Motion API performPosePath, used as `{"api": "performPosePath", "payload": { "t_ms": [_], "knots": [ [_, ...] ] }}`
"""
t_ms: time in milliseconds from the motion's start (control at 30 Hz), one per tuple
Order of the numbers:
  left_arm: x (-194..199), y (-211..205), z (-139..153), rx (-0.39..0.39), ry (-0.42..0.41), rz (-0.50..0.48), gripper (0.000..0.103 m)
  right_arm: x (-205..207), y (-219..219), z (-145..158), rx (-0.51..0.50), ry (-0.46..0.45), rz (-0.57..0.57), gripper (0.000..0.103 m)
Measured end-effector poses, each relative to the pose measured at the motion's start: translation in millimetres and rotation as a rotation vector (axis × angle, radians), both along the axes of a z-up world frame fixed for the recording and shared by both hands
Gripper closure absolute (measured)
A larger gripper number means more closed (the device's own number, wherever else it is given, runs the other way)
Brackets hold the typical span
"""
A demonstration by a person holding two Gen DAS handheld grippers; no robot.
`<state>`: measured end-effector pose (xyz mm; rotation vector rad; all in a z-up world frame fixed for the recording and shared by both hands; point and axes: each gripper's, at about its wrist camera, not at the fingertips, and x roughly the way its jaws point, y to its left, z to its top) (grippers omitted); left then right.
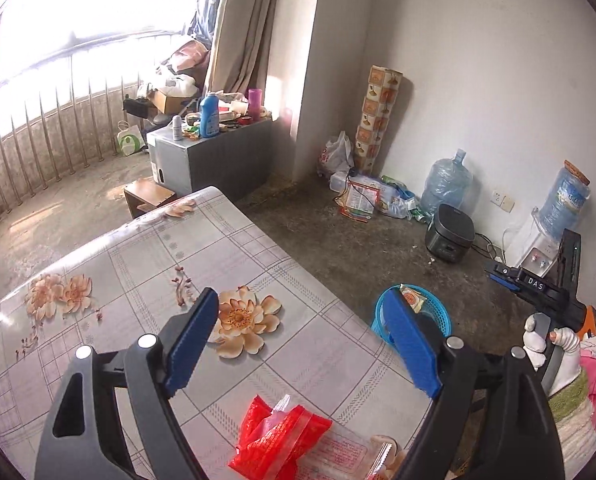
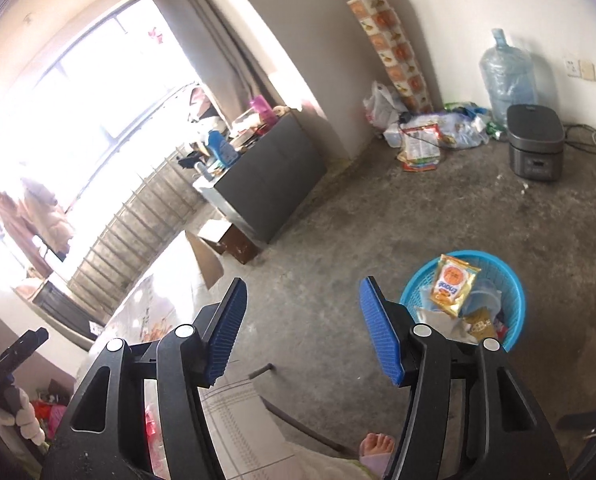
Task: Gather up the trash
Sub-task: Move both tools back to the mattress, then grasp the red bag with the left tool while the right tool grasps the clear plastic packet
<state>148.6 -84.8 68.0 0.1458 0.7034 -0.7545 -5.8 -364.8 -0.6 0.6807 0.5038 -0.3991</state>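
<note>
Both claws released, nothing between the pads: left claw [image 1: 302,344], right claw [image 2: 300,330]. Red wrapper [image 1: 277,436] lies on the desk [image 1: 137,264], just below the left claw. Judged light, crinkly, slippery; I'd pinch its bunched middle. Blue basket [image 2: 510,280] on the floor holds wrappers.

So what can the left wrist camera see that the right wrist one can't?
Only the left wrist view shows the red wrapper lying on the flowered table, and the water dispenser. Only the right wrist view shows a bare foot and a good look inside the bin. Both share the blue basket with a yellow snack packet, the rice cooker, and open, empty hand-held grippers.
</note>
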Motion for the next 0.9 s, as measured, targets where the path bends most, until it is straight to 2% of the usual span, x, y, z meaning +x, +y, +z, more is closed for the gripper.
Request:
{"api": "performPosePath", "payload": {
  "t_ms": [167,300,467,667,833,900],
  "knots": [
    [-7.4,33.9,-12.1,0.008,0.034,0.064,0.021,25.1,57.7,11.7,-0.089,0.056,0.178,0.043],
    [-16.9,52.7,-25.9,0.010,0.066,0.089,0.021,37.0,92.4,1.9,-0.062,0.089,0.304,0.043],
    [-29.3,65.1,-52.2,0.020,0.121,0.068,0.021,48.1,130.0,-14.9,-0.041,0.169,0.429,0.043],
    [-40.3,63.0,-87.1,0.024,0.199,-0.035,0.021,44.3,155.6,-36.2,-0.009,0.256,0.498,0.043],
    [-38.7,47.9,-111.7,0.082,0.181,-0.084,0.022,34.0,158.4,-41.6,0.093,0.287,0.505,0.045],
    [-34.8,43.0,-119.3,0.098,0.165,-0.085,0.028,27.5,154.2,-45.2,0.143,0.306,0.489,0.046]
  ]
}}
